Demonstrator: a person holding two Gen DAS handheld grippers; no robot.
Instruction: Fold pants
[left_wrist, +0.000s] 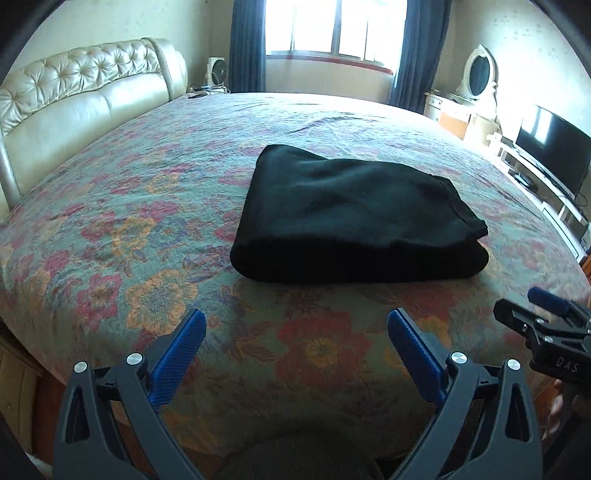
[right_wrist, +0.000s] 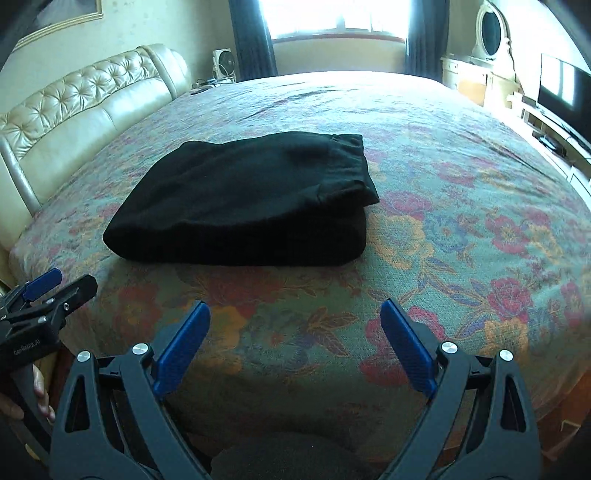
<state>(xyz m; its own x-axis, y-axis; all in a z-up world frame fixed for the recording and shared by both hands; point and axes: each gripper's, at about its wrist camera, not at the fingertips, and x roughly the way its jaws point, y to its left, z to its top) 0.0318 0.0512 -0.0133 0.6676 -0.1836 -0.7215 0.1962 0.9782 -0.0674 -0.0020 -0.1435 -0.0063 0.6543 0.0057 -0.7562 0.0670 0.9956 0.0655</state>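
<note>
Now folded black pants (left_wrist: 351, 218) lie beyond both spread, empty grippers.

The right gripper (left_wrist: 546, 314) is cut off at three o'clock in the left wrist view, so whether it is spread there cannot be told. The left gripper (right_wrist: 55, 286) is clipped likewise at nine o'clock in the right wrist view. The folded pants (right_wrist: 243, 206) are so dark that their layers blur together. The television (left_wrist: 554, 147) is cropped at the rim.
</note>
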